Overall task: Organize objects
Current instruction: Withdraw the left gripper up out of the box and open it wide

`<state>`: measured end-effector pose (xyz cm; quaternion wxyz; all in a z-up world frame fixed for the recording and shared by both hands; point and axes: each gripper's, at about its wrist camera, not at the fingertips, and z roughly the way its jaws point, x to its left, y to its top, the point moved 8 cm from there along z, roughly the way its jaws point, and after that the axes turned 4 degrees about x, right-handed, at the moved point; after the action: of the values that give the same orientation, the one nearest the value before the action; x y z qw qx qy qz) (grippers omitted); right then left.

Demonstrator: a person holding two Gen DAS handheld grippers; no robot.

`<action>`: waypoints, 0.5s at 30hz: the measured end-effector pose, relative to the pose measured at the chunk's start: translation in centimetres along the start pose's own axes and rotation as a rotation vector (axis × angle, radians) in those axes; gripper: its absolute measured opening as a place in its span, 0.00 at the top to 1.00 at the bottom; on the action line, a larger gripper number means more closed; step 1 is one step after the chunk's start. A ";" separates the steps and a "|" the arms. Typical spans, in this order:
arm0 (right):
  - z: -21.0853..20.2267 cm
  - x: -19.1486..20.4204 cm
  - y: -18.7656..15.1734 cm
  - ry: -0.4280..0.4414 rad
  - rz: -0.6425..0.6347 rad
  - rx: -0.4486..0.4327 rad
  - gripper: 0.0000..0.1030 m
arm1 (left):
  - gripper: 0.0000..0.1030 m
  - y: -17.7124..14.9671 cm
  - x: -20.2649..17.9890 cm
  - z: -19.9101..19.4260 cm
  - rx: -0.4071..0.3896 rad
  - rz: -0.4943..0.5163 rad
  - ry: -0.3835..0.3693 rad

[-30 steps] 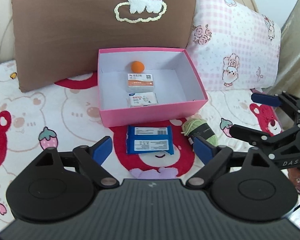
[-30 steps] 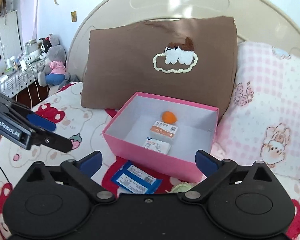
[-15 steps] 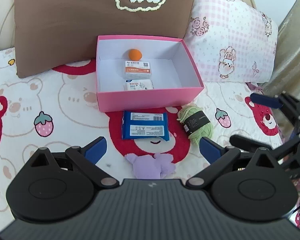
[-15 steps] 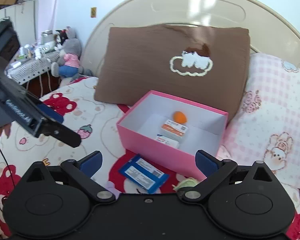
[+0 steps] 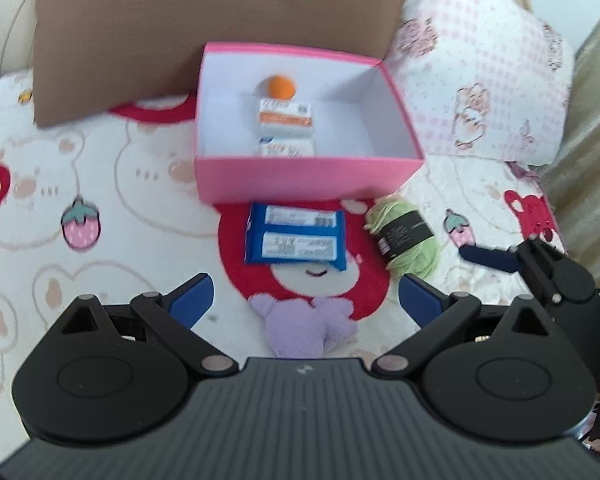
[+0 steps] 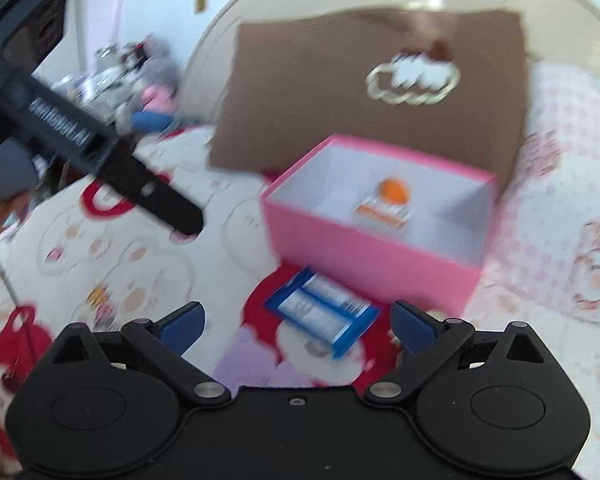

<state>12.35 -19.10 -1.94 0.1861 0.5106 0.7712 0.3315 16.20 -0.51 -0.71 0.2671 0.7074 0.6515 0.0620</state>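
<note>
An open pink box [image 5: 300, 180] stands on the bed and holds an orange ball [image 5: 281, 86] and two small white cartons [image 5: 286, 118]. In front of it lie a blue packet [image 5: 296, 238], a green yarn ball [image 5: 408, 240] and a purple plush piece [image 5: 306, 326]. My left gripper [image 5: 306, 300] is open and empty, hovering above the purple plush. My right gripper [image 6: 298, 326] is open and empty, over the blue packet [image 6: 322, 314] and near the pink box [image 6: 364, 248]. The purple plush [image 6: 252, 356] lies between its fingers.
A brown pillow [image 5: 204, 32] and a pink checked pillow [image 5: 488, 80] lean behind the box. The bedspread [image 5: 60, 184] has bear and strawberry prints. A curtain [image 5: 596, 120] hangs at the right. The right gripper's fingers [image 5: 492, 258] show at the left view's right side.
Both grippers have come lower and closer to the items in front of the box. The right gripper swung left over the blue packet; its view is blurred by motion.
</note>
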 end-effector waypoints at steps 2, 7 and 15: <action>0.7 0.1 -0.9 0.035 0.016 0.029 0.03 | 0.03 -0.7 0.6 0.7 0.024 -0.028 0.001; 0.7 0.8 -1.6 0.043 0.002 0.012 0.03 | 0.03 -1.9 1.3 1.7 0.035 -0.008 0.027; 3.1 1.7 -3.2 0.021 -0.047 0.118 0.03 | 0.03 -3.5 1.7 3.3 0.045 0.042 0.066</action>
<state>11.47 -17.41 -6.27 0.1554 0.4992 0.8029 0.2863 14.79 0.21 -5.56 0.2282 0.7242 0.6463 0.0764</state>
